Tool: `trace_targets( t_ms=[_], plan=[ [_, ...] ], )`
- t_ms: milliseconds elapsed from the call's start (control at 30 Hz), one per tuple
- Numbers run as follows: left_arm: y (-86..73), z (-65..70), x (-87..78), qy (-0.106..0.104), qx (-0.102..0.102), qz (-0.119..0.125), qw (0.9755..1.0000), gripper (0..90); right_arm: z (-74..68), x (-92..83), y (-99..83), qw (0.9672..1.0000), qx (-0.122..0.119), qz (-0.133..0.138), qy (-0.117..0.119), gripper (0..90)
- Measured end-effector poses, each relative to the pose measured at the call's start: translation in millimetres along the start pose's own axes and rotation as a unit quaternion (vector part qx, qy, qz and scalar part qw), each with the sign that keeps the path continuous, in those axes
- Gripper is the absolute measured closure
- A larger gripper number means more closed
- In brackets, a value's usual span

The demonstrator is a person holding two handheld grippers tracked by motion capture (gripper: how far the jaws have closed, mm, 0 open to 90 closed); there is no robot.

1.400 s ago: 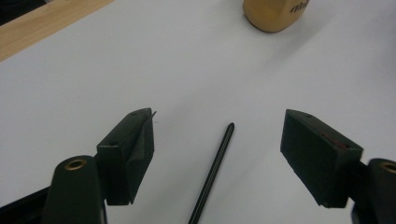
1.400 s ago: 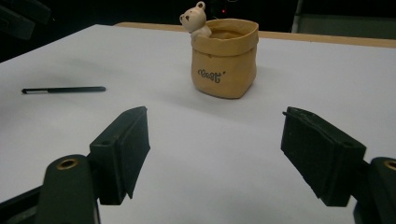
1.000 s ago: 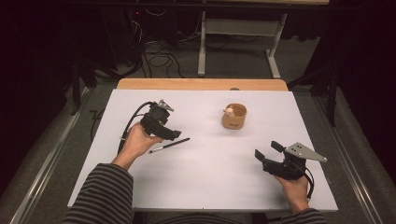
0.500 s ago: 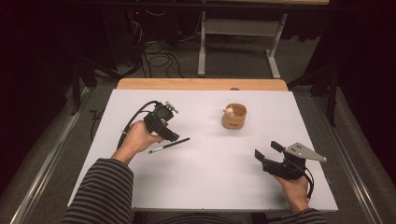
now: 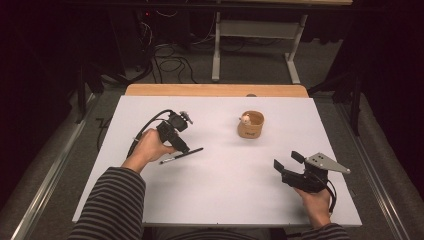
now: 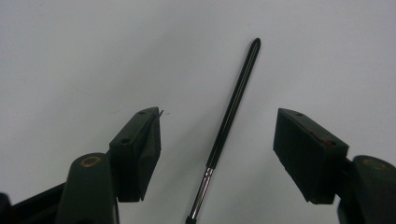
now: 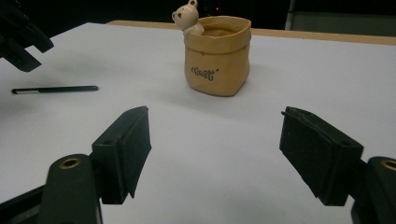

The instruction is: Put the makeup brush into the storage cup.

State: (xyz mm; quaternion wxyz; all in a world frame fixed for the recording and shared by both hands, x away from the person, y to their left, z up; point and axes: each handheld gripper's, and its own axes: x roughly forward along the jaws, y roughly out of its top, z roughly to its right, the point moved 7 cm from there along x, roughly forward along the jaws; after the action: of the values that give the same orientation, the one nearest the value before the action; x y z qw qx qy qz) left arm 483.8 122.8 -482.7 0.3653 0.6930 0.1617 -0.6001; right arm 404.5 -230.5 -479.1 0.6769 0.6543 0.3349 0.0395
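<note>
On the desk point(image 5: 225, 190), a thin, light, slippery brush point(image 6: 232, 122) is being straddled mid-handle by the open, just-narrowing left tool point(image 6: 217, 149); right tool point(image 7: 215, 154) is being held open.

Your sleeves point(image 5: 112, 202) are striped dark and grey, reaching to the wrists. Each claw you carry is black: the left claw point(image 6: 217, 154) and right claw point(image 7: 215, 154) show 2 blocky pads with small screw holes and brass-coloured pivots. A black cable point(image 5: 145, 125) loops from the left one; a grey three-cornered plate point(image 5: 326, 162) tops the right.
</note>
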Motion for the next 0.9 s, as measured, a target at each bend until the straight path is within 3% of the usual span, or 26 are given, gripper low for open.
trace_targets(
  t_ms=[400, 900],
  plan=[
    [-4.7, -0.3, 10.8, -0.007, 0.007, -0.04, 0.9992, 40.6, 2.4, -1.5, 0.5, 0.9999, 0.005, -0.013, -0.005, 26.8],
    [-10.7, -1.5, 22.5, -0.012, 0.01, -0.065, 0.9978, 47.1, 1.7, -1.6, 0.4, 0.9998, 0.004, -0.018, 0.001, 26.8]
  ],
)
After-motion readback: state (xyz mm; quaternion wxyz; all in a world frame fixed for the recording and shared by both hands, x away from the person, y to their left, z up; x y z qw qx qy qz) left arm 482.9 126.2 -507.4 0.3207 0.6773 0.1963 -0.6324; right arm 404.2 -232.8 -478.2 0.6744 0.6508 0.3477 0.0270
